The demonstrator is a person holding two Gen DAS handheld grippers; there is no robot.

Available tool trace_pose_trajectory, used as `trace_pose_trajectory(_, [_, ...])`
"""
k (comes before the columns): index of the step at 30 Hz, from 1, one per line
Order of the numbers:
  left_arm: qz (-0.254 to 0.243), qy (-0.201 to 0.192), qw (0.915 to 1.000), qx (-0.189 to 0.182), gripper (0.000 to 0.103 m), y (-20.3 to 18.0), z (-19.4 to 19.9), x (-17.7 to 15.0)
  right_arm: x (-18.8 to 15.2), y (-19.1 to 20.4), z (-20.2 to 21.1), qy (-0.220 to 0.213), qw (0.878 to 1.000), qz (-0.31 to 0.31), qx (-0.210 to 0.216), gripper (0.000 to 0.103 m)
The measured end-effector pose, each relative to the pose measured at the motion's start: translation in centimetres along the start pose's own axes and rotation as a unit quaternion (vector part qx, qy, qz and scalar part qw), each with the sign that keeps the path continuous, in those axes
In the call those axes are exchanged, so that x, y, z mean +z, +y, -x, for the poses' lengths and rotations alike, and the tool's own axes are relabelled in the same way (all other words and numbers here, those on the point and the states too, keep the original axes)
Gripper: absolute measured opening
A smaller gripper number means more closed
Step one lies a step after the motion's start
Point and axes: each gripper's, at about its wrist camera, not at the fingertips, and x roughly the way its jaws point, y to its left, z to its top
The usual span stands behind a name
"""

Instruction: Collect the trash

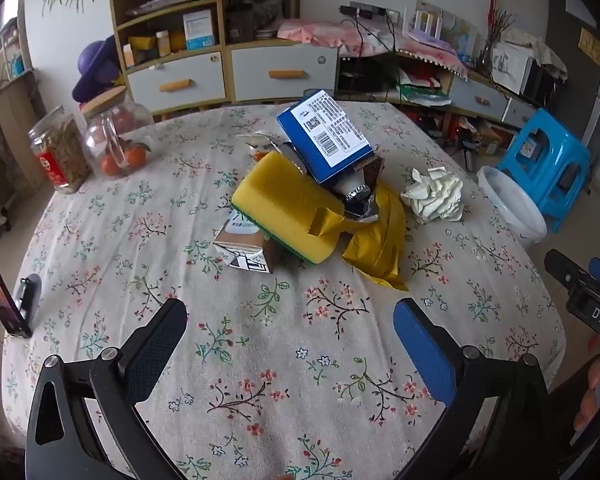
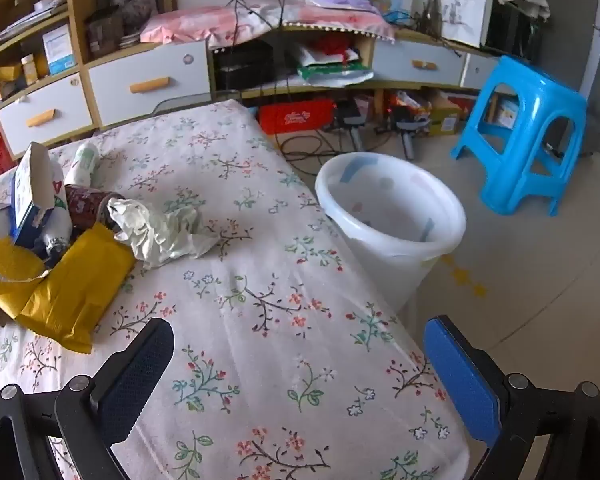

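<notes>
The left gripper [image 1: 290,316] is wide open and holds nothing. The trash pile sits mid-table: milk carton [image 1: 244,246], yellow sponge [image 1: 284,204], blue box [image 1: 326,136], crumpled paper [image 1: 434,196]. Pulling one piece could topple the leaning box. The right gripper [image 2: 298,340] is open and empty too; a careless drop could miss the white bin [image 2: 392,224].
</notes>
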Motion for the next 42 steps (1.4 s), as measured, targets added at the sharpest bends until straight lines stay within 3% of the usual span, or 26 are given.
trace_pose_trajectory(42, [0.010, -0.003, 0.9999, -0.012, 0.103, 0.29, 0.44, 0.28, -0.40, 0.87, -0.41, 0.014, 1.000, 0.008, 0.006, 0.103])
